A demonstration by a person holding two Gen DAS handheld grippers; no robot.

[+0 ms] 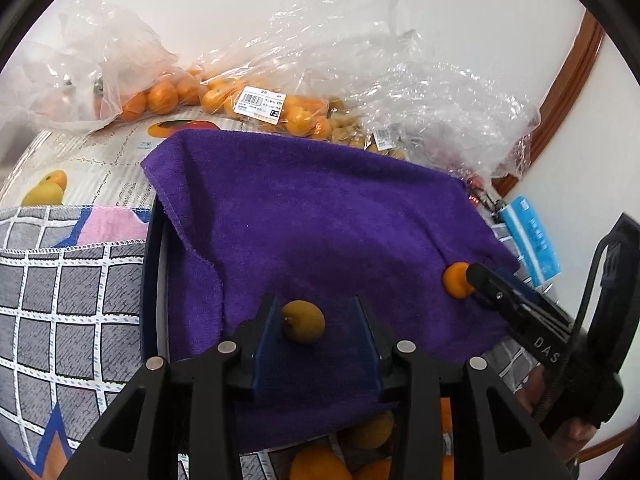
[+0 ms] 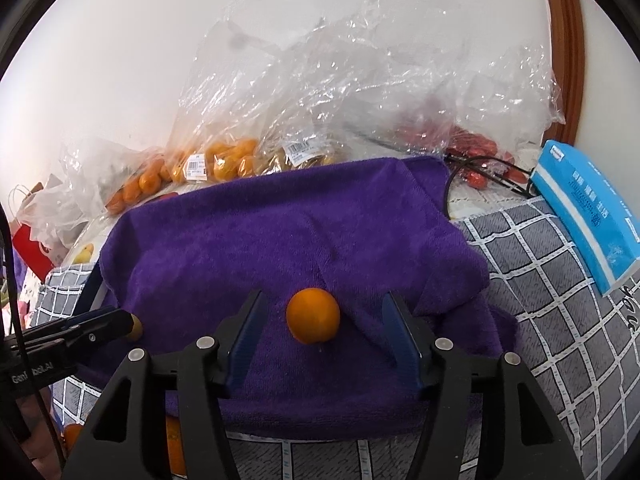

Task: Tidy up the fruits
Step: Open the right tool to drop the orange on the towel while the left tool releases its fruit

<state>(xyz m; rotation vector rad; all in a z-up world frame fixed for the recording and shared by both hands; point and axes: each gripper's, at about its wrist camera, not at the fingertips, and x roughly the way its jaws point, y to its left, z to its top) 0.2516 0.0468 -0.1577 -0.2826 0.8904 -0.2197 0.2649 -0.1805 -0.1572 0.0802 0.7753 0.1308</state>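
Both wrist cams angled down, close, sharing purple towel (image 1: 320, 220).

"DAS" on the right gripper (image 1: 472, 278) — "7.20" on a price label (image 1: 262, 104)

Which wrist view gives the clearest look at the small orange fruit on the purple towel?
The right wrist view: the orange fruit sits whole between the open right gripper. The left wrist view shows it small, partly hidden by a finger.

Blue tissue pack (image 2: 588, 216) leans on checked cloth (image 2: 552, 320) — right side.
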